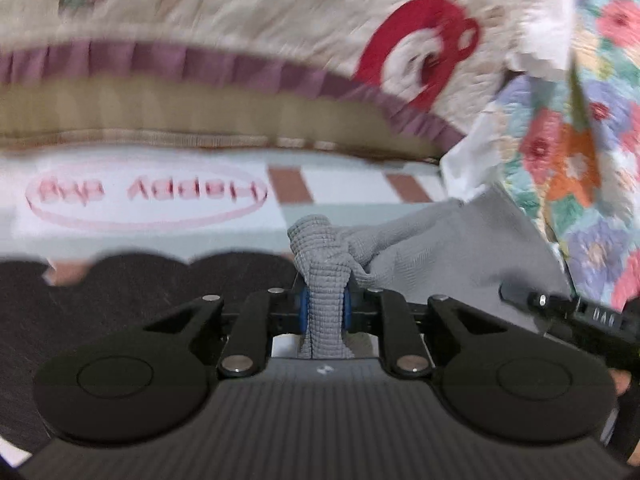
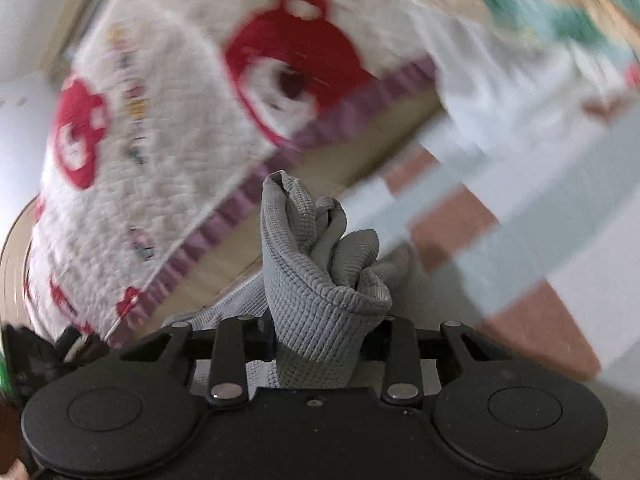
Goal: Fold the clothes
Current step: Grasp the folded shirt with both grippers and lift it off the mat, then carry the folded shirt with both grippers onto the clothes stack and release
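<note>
A grey waffle-knit garment (image 1: 440, 240) is held up by both grippers. My left gripper (image 1: 326, 304) is shut on a bunched edge of it, the cloth sticking up between the blue pads (image 1: 305, 308) and spreading away to the right. My right gripper (image 2: 320, 336) is shut on another bunched part of the garment (image 2: 312, 276), which rises in folds above the fingers and hides the pads. The other gripper's black body (image 1: 592, 316) shows at the right edge of the left wrist view. Both views are motion-blurred.
A cream quilt with red bear prints and a purple frill (image 1: 256, 20) (image 2: 160, 140) lies ahead. A checked sheet with pink lettering (image 1: 152, 196) lies below it. A floral blanket (image 1: 592, 140) is at the right. A dark scalloped mat (image 1: 120, 280) is near the left gripper.
</note>
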A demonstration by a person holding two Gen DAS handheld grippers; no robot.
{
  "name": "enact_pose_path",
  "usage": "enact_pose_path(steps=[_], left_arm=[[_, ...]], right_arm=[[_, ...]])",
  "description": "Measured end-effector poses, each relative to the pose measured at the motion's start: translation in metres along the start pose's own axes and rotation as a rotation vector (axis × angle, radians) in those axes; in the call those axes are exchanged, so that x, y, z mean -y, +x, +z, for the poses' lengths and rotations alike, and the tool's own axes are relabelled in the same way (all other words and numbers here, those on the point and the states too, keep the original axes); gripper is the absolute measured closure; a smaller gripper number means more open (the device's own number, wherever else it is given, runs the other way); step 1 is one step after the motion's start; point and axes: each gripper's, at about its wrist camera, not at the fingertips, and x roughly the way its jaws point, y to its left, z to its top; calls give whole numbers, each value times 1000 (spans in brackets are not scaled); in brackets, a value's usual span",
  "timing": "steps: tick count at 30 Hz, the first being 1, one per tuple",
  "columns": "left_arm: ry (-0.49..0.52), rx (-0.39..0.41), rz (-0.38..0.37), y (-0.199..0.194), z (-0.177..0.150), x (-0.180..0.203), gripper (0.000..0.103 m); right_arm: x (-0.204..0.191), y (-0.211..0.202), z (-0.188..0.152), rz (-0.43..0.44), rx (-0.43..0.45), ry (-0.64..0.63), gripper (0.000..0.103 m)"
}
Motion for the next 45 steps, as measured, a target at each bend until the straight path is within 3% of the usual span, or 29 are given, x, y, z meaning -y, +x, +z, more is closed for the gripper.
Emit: enact_pose_path(steps=[6, 17, 22, 28, 34, 42, 45], left_arm=[[34, 72, 6, -80, -3, 2, 89], [15, 42, 64, -187, -2, -42, 89], [116, 93, 85, -248, 21, -59, 89], [166, 145, 182, -326, 42, -97, 89], [85, 242, 287, -400, 37, -167, 90], [-19, 323, 424, -456, 27, -242, 90], [-10, 366, 515, -473, 29, -256, 90]], right_arm=[[-54, -24, 4, 73, 9, -86, 65], [-172, -12, 13, 167, -122, -271, 65], [-244, 8, 35, 238, -153, -387, 65], [-344, 47, 34, 354, -161, -480, 65], [-432, 91, 0, 451, -193, -529, 66], [-524, 143, -44, 555, -254, -574, 66], [-554, 161, -55, 607, -274, -598, 66]])
